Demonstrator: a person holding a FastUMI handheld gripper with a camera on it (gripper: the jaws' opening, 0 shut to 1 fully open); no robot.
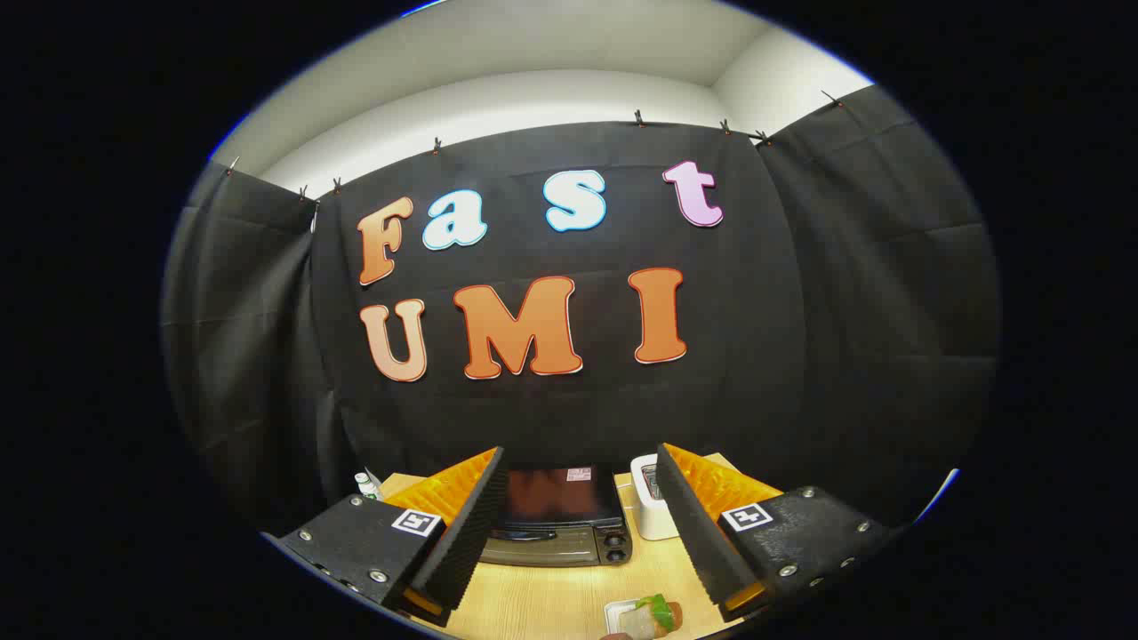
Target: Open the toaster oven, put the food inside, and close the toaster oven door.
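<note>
A dark toaster oven point(560, 520) stands on the wooden table point(551, 596) beyond my fingers, seen from above, with its door shut and two knobs on its right side. My gripper point(582, 533) hangs open well above the table, nothing between its fingers. Nearer to me, below the gap between the fingers, a small white dish point(620, 615) holds the food point(653, 615), a wrapped piece with a green leaf and a brown end.
A white boxy appliance point(652, 507) stands right of the oven. A small bottle point(366, 484) with a green cap sits at the table's far left corner. Black cloth walls close the booth behind and on both sides.
</note>
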